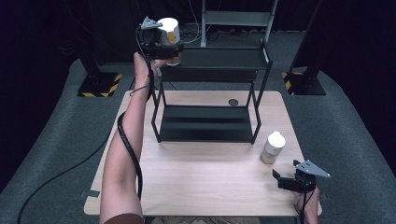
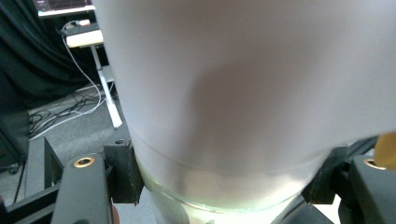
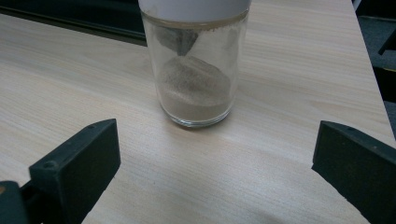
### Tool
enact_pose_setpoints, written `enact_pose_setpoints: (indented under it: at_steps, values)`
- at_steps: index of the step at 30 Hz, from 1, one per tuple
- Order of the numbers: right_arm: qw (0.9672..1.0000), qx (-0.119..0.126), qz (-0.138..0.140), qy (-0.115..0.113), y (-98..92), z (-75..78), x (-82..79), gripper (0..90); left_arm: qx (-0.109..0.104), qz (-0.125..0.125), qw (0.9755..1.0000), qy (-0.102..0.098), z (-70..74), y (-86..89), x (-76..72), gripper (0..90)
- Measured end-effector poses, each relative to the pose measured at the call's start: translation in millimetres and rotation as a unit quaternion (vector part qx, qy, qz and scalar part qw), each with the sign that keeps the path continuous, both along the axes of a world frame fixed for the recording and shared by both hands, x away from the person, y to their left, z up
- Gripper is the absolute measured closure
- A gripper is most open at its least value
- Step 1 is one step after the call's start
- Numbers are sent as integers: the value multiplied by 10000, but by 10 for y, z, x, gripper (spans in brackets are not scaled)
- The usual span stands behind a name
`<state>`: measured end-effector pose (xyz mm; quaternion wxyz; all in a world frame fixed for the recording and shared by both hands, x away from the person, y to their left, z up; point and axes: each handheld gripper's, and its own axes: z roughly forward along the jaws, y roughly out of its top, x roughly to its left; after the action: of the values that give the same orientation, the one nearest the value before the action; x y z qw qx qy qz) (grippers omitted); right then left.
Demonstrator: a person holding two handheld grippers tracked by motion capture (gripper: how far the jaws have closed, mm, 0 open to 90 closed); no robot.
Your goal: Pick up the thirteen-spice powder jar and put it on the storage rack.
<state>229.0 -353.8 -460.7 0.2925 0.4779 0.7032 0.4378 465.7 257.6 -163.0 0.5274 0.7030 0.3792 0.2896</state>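
Observation:
My left gripper [image 1: 169, 46] is raised at the upper left corner of the black two-tier rack [image 1: 210, 93] and is shut on a white-lidded jar [image 1: 169, 33]. Up close, that jar [image 2: 243, 93] sits between the two black jaws, its glass base just above them. A second glass jar [image 1: 272, 147] with a white lid and brown powder stands on the wooden table [image 1: 201, 182] right of the rack. My right gripper [image 1: 286, 179] rests near the table's front right corner, open, with this jar [image 3: 196, 74] a short way ahead of its jaws.
The rack's top shelf [image 1: 219, 58] and bottom shelf [image 1: 205, 123] are bare. A dark round hole [image 1: 233, 102] marks the table behind the rack. Black stand bases with yellow stripes [image 1: 100, 84] flank the table on the grey floor.

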Motion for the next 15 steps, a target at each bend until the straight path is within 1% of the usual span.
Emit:
enact_pose_setpoints:
  at_steps: [2, 6, 7, 9, 13, 15]
  values:
    - [10000, 4, -2, -3, 0, -1, -2, 0, -8, 23, 10000, 49, -5, -14, 33, 308]
    - [10000, 3, 6, -8, -1, -2, -3, 0, 47, 39, 9999, 134, -3, -41, 89, 308]
    - [10000, 2, 7, -17, -2, -4, -5, 0, 17, 39, 9999, 161, -7, -47, 109, 308]
    - [10000, 4, 2, -19, -2, -5, -7, 0, 24, 32, 9998, 194, -2, -58, 141, 308]
    - [10000, 3, 0, -20, -1, -5, -7, 0, 93, 40, 9995, 298, 16, -95, 205, 308]
    - [10000, 5, -2, -24, -1, -6, -9, 0, 83, 43, 9995, 318, 23, -98, 216, 308]
